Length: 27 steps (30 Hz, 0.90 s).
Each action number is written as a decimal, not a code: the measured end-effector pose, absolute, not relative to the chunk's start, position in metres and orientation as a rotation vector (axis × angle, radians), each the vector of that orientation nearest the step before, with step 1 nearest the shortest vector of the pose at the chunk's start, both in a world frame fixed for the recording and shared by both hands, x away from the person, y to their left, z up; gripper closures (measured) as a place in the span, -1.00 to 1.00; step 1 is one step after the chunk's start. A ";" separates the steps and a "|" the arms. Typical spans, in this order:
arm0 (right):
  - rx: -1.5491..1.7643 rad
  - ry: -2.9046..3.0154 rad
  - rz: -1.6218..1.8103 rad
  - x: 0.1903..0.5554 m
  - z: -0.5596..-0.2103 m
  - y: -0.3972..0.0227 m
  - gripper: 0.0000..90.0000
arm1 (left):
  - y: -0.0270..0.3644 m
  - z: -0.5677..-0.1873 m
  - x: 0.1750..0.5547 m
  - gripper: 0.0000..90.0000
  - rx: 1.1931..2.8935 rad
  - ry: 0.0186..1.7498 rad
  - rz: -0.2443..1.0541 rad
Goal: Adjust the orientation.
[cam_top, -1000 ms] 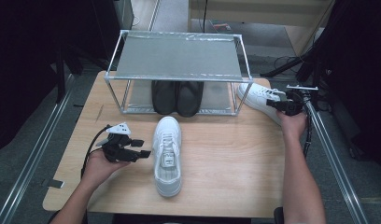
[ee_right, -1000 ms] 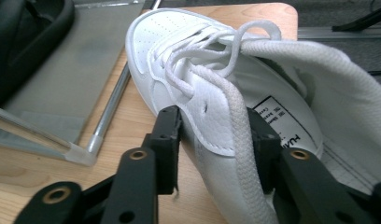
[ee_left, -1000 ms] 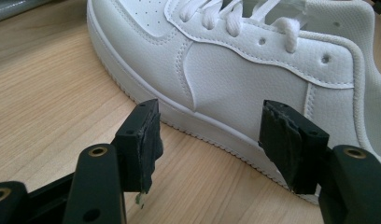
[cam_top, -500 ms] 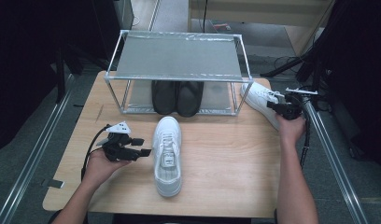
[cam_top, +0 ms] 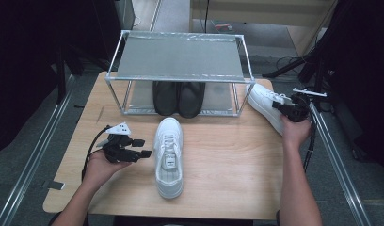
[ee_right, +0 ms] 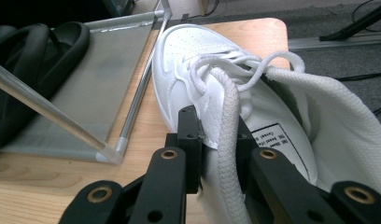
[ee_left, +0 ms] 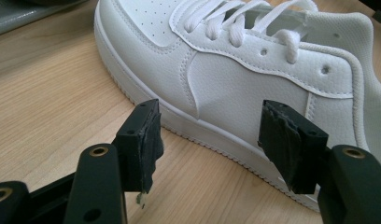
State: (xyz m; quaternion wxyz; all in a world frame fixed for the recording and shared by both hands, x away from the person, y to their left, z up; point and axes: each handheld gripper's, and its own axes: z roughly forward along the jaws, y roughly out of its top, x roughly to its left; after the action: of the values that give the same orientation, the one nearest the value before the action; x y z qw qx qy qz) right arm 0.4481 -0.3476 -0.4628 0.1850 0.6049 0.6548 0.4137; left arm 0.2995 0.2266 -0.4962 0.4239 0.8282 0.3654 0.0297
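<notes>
Right jaws: just closed onto the tongue of the white sneaker (ee_right: 254,107), pinching it; right gripper (cam_top: 285,109) sits at the table's right edge beside the rack (cam_top: 180,56).
Left jaws: spread wide, touching nothing; left gripper (cam_top: 133,151) rests just beside the second white sneaker (cam_top: 168,155) at mid-table.
Done: black shoes (cam_top: 178,98) stand on the rack's lower shelf.
Left: both white sneakers likely need shelving; the top shelf is bare.

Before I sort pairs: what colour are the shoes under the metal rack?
Black, seen best in the high view.
</notes>
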 end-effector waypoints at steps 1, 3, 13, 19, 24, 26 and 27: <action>1.705 1.845 1.166 0.448 -0.463 -0.348 0.82 | 0.227 -0.496 0.299 -0.13 2.072 0.914 0.074; 1.707 1.840 1.185 0.443 -0.460 -0.349 0.82 | 0.226 -0.496 0.300 -0.13 2.072 0.911 0.075; 1.683 1.825 1.186 0.426 -0.451 -0.348 0.82 | 0.225 -0.494 0.305 -0.13 2.079 0.891 0.065; 1.691 1.828 1.168 0.412 -0.451 -0.351 0.81 | 0.225 -0.492 0.308 -0.13 2.077 0.888 0.062; 1.694 1.822 1.166 0.401 -0.450 -0.353 0.81 | 0.225 -0.493 0.311 -0.13 2.047 0.887 0.059; 1.698 1.816 1.172 0.394 -0.449 -0.353 0.81 | 0.225 -0.492 0.312 -0.13 2.057 0.882 0.055; 1.700 1.815 1.170 0.392 -0.448 -0.354 0.81 | 0.225 -0.491 0.313 -0.13 2.067 0.886 0.056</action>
State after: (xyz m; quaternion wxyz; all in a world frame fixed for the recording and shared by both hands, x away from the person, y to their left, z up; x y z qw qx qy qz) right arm 0.3922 -0.3537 -0.4484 0.1954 0.6065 0.6478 0.4176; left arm 0.3133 0.2247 -0.4915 0.4314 0.8289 0.3554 0.0224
